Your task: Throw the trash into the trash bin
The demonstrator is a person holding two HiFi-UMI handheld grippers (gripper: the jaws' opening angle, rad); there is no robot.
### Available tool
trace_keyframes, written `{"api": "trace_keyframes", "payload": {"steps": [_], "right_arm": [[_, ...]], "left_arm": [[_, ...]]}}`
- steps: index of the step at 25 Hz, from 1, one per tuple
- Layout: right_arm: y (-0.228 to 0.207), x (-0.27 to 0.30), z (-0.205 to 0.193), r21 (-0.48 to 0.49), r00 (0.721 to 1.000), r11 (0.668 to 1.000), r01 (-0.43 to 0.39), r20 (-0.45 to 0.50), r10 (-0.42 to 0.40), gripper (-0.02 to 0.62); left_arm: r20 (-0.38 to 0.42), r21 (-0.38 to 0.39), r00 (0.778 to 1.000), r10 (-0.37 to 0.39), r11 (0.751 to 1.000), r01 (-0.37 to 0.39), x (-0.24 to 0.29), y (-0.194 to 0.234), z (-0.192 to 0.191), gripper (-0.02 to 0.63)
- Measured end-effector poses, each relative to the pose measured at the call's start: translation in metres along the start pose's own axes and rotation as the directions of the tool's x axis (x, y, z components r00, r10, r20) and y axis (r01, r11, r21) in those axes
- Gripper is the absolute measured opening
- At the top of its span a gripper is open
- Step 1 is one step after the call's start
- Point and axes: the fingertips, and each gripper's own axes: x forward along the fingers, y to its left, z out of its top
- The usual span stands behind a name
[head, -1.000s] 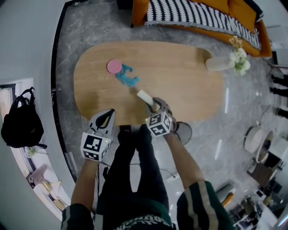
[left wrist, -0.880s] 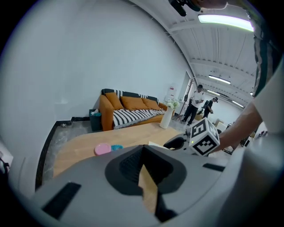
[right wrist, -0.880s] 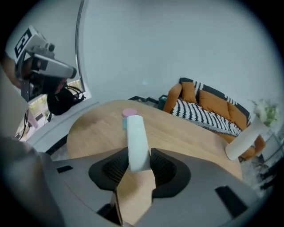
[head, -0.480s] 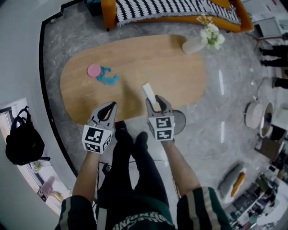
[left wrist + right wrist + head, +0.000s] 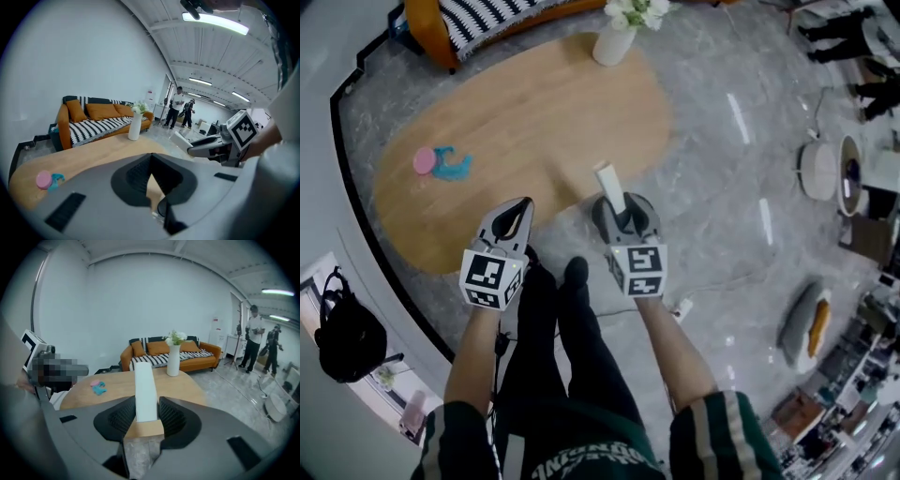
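While your right gripper (image 5: 624, 211) clamps the flat white strip (image 5: 607, 181), left gripper (image 5: 521, 206) closed, empty; binning pending. Pink disc (image 5: 424, 160), blue scrap (image 5: 453, 166) uncollected near oval wooden table's (image 5: 544, 103) left end.

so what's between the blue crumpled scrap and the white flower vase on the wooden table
Only bare tabletop from blue scrap to white vase, head view.

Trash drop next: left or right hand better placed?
Right. The right tongs grip the white trash strip; the left tongs are shut with nothing between them.
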Motion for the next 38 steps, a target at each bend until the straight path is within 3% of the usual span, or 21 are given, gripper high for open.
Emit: {"api": "trace_keyframes", "payload": {"steps": [5,15,24,33,38], "right_arm": [[-0.061,-0.026,-0.039,0.088,0.996,0.992,0.089,0.002,-0.089,0.153],[-0.128,-0.022,-0.146,0.239,0.983,0.956,0.171,-0.105,-0.149,0.153],[-0.142,0.016,-0.246,0.279,0.960,0.935,0.217,-0.234,-0.153,0.153],[-0.153,0.036,-0.339,0.392,0.902,0.870,0.298,-0.414,-0.123,0.153],[-0.153,0.033,-0.368,0.366,0.876,0.877,0.312,-0.468,-0.116,0.153]], "left_arm": [[-0.022,0.048,0.997,-0.077,0.996,0.078,0.040,-0.055,0.002,0.002],[-0.074,0.111,0.983,-0.170,0.978,0.177,0.099,-0.126,-0.019,0.002],[-0.134,0.168,0.961,-0.241,0.950,0.262,0.130,-0.163,-0.067,0.002],[-0.170,0.157,0.945,-0.278,0.939,0.305,0.127,-0.183,-0.099,0.002],[-0.196,0.165,0.939,-0.281,0.935,0.314,0.117,-0.181,-0.112,0.002]]}}
